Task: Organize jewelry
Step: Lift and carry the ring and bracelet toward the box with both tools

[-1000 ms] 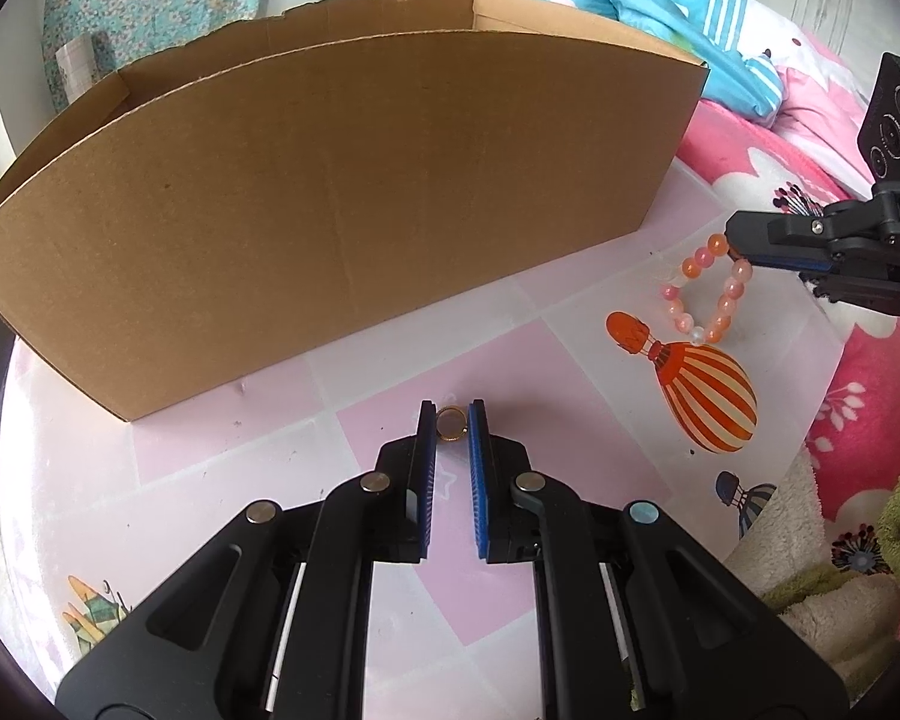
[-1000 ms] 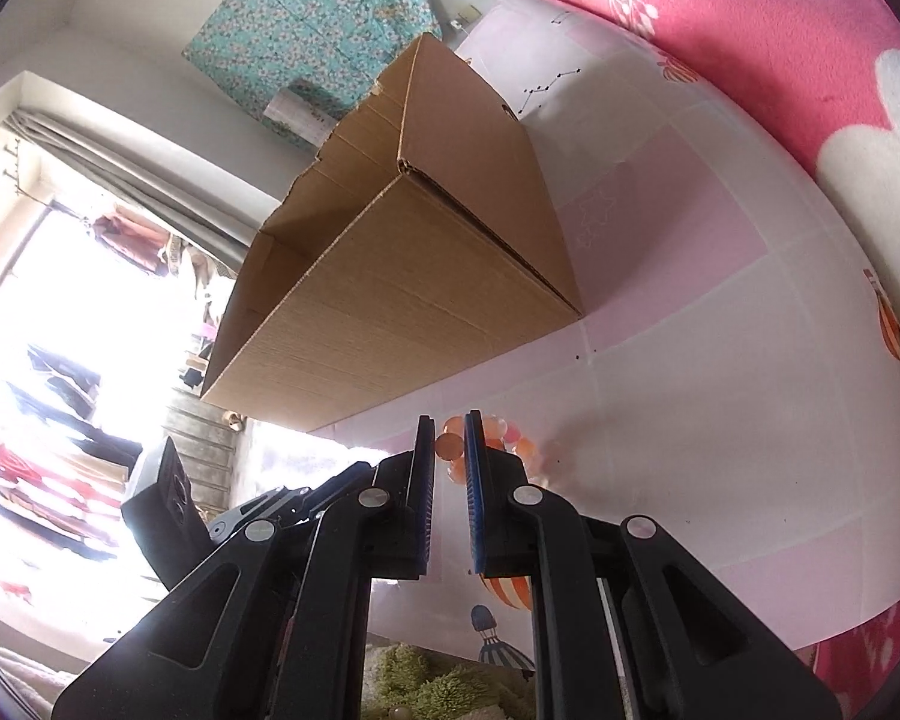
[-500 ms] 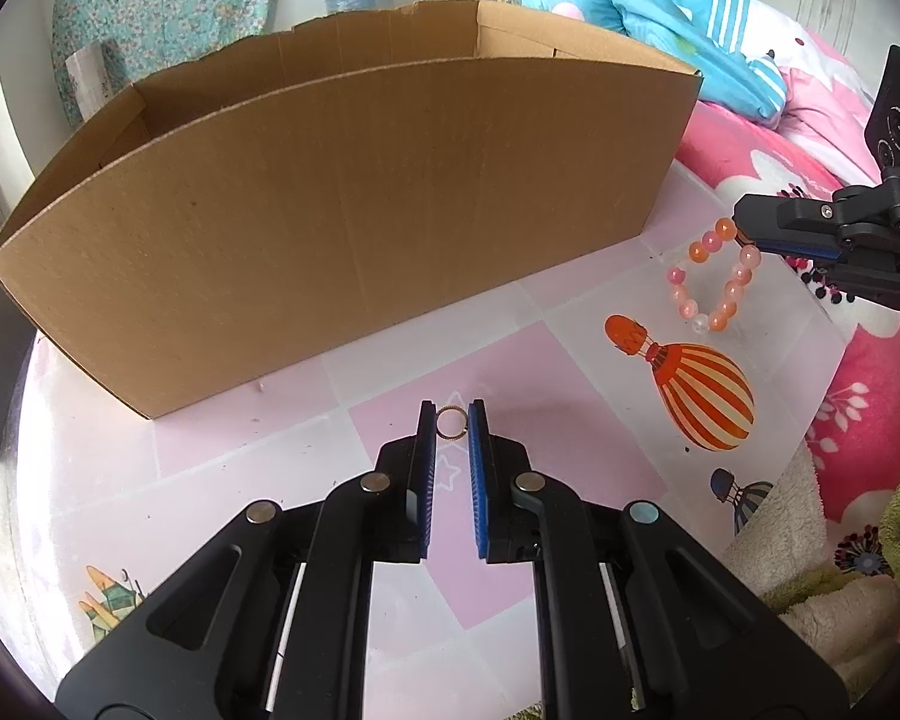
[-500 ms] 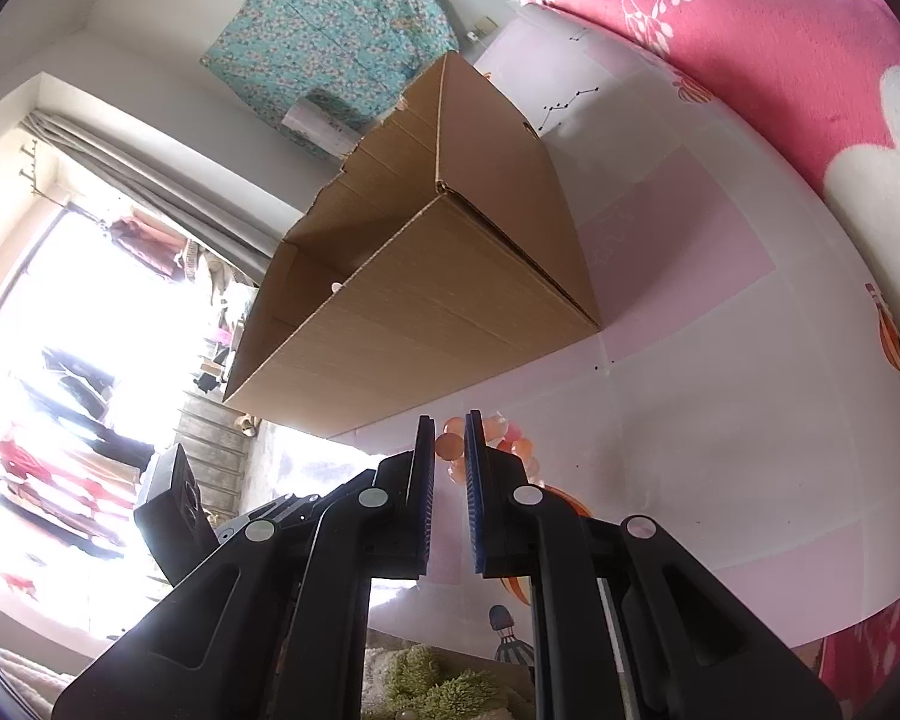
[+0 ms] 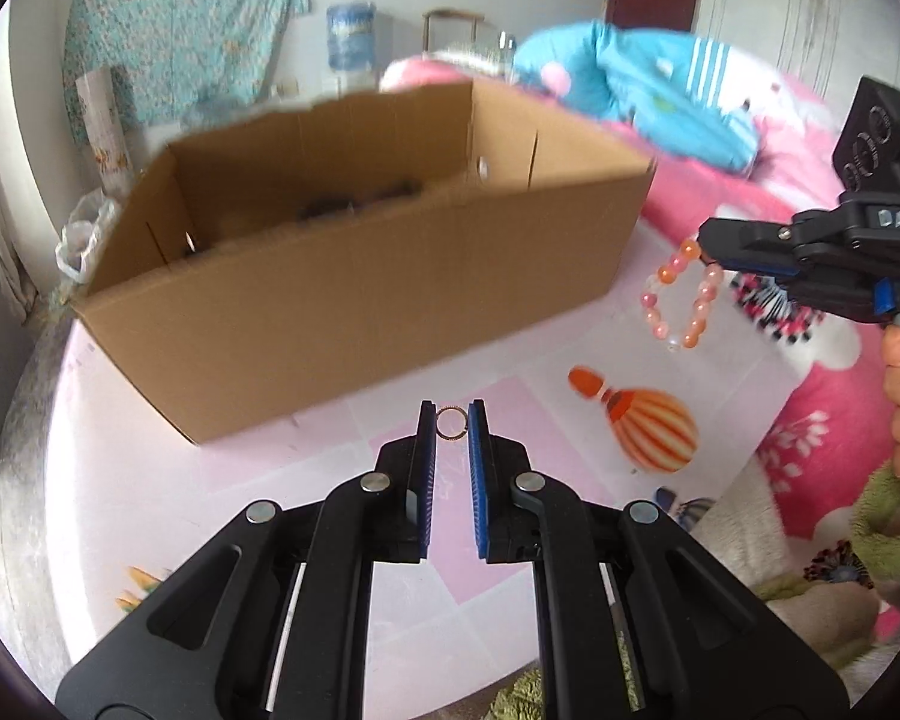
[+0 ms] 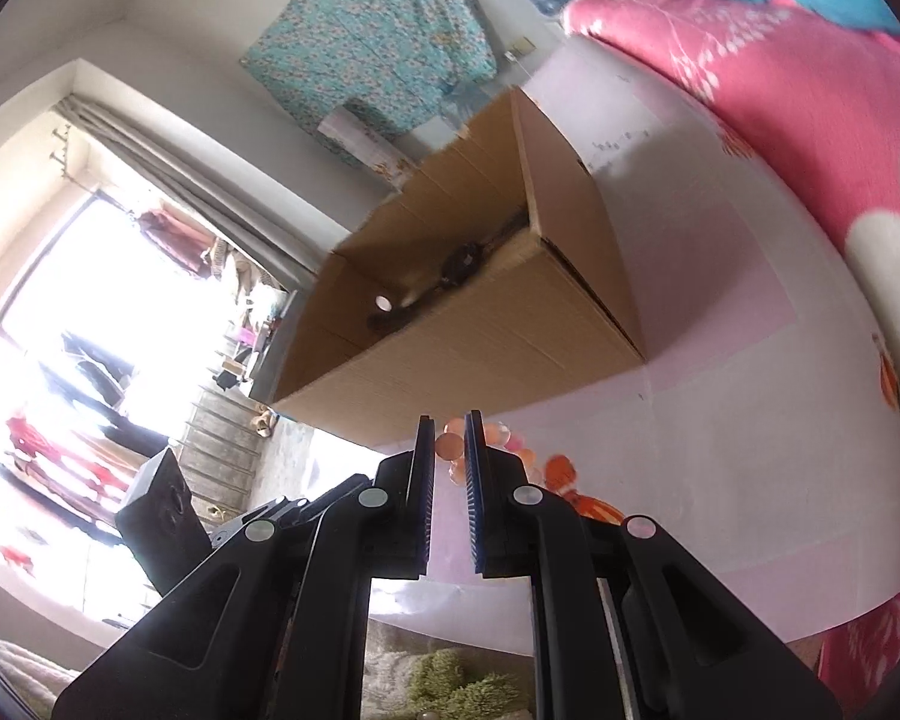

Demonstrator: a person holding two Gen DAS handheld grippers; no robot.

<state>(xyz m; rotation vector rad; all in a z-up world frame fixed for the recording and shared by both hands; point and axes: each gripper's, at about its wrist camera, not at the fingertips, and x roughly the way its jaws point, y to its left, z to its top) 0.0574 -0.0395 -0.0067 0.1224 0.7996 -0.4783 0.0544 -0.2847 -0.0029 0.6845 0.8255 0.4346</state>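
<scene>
Both tongs have risen: left tongs (image 5: pixel 452 423) clamp the ring (image 5: pixel 451 422), right tongs (image 6: pixel 449 441) the bead bracelet (image 5: pixel 681 295), clearing the cardboard box (image 5: pixel 354 276) rim for dropping in.

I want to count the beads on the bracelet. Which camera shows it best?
The left wrist view: the bead bracelet hangs as a whole loop from the right gripper, clear of the table, though slightly blurred. In the right wrist view the fingers hide most of it; only a few beads show.

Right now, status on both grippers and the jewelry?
Left gripper shut on gold ring. Right gripper shut on bead bracelet. Both clear of the mat, cardboard box ahead, nothing between.
</scene>
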